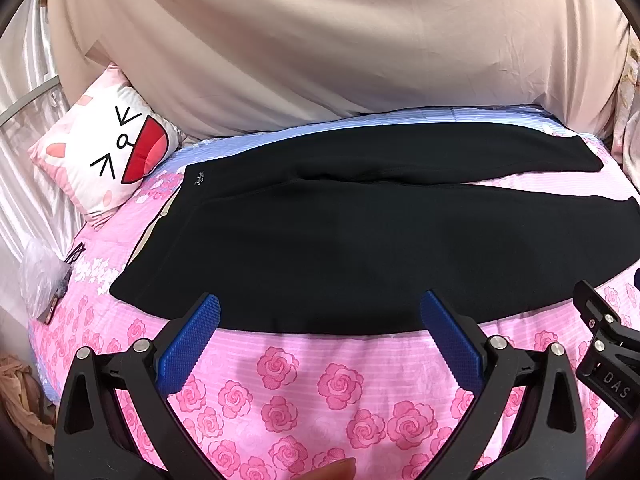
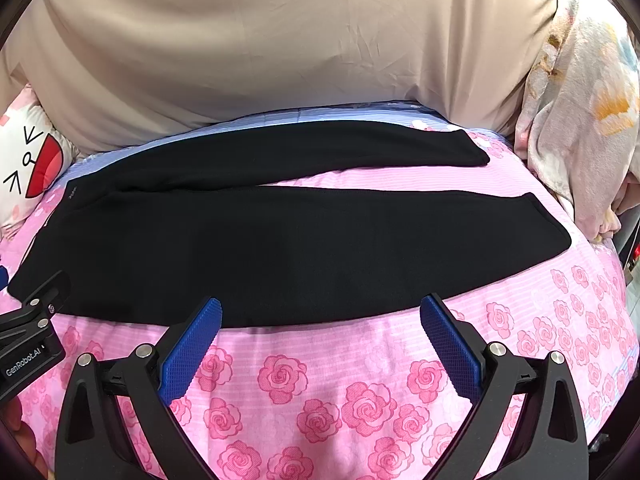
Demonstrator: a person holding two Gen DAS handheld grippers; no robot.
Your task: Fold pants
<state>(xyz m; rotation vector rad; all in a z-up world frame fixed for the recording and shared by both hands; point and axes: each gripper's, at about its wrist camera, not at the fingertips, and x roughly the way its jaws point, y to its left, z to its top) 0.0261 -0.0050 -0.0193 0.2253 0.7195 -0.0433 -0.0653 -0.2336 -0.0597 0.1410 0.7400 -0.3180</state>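
Observation:
Black pants [image 1: 340, 240] lie flat across the pink rose-print bed, waistband at the left, both legs stretching right with a narrow gap between them. They also show in the right wrist view [image 2: 280, 240]. My left gripper [image 1: 320, 312] is open and empty, its blue pads just at the near edge of the pants by the hip. My right gripper [image 2: 320, 312] is open and empty at the near edge of the near leg, further right. The right gripper's body shows in the left wrist view [image 1: 604, 340]; the left gripper's body shows in the right wrist view [image 2: 32, 328].
A cartoon-face pillow [image 1: 108, 152] leans at the back left. A beige sheet [image 1: 340, 40] hangs behind the bed. A floral blanket [image 2: 580, 120] is bunched at the right. A clear plastic bag [image 1: 40, 276] lies at the bed's left edge.

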